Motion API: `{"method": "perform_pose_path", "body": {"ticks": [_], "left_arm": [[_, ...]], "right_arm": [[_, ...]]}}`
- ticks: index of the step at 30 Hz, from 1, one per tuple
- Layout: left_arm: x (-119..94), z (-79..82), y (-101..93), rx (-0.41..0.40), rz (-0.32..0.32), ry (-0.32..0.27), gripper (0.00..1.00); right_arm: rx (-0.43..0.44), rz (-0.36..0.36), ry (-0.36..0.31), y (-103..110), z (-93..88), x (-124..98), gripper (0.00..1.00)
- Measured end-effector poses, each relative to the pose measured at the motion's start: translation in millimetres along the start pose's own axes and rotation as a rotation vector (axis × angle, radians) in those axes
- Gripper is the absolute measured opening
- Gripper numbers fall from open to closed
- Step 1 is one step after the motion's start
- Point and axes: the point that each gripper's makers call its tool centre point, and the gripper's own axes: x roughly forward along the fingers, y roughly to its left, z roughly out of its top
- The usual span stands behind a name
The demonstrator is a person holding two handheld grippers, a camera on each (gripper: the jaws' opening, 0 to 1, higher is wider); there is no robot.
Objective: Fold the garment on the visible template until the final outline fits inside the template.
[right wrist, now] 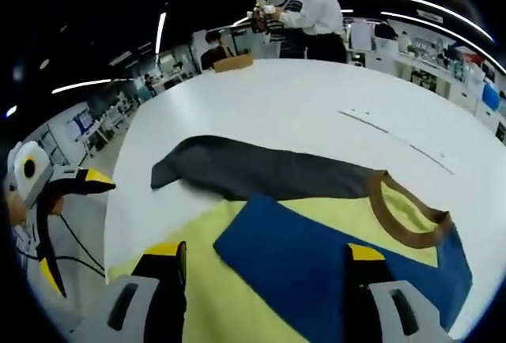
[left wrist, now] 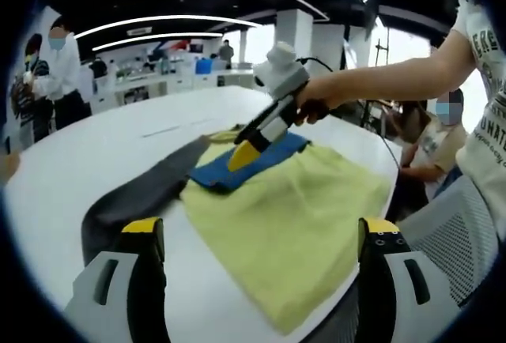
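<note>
Both jaws open over yellow garment point(left wrist: 300, 216); grey sleeve point(right wrist: 261, 171) outspread; white table point(right wrist: 300, 106) beyond.

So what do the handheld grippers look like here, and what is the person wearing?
The left gripper has pale grey jaws with black inner faces and yellow tips. The right gripper has a black-and-white body, yellow tips, a white rounded top and a black cable behind. The person's T-shirt is white, short-sleeved, with dark lettering.
</note>
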Motion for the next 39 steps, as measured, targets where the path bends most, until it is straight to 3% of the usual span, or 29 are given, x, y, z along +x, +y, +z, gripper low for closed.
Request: {"method": "perform_pose_path", "body": {"ticks": [9,14,26,32,39], "left_arm": [[2.4,0.2,1.8,0.009,-0.011,0.005,0.99],[3.3,1.6,2.0,0.016,-0.013,0.004,0.99],[3.2,1.8,2.4,0.024,-0.021,0.011,0.99],[4.3,2.9,1.5,0.027,-0.02,0.01,0.99],[5.6,4.5,-0.7,0.03,-0.023,0.013,0.99]], "right_arm": [[0.057,-0.046,-0.023,-26.9,-15.4,-27.6,0.91],[0.07,-0.079,-0.034,-42.1,-21.0,-41.6,0.92],[0.143,-0.146,-0.042,-77.2,-55.8,-93.3,0.91],[0.171,-0.174,-0.04,-87.7,-72.4,-114.6,0.88],[0.191,-0.207,-0.021,-99.2,-95.1,-130.1,0.77]]}}
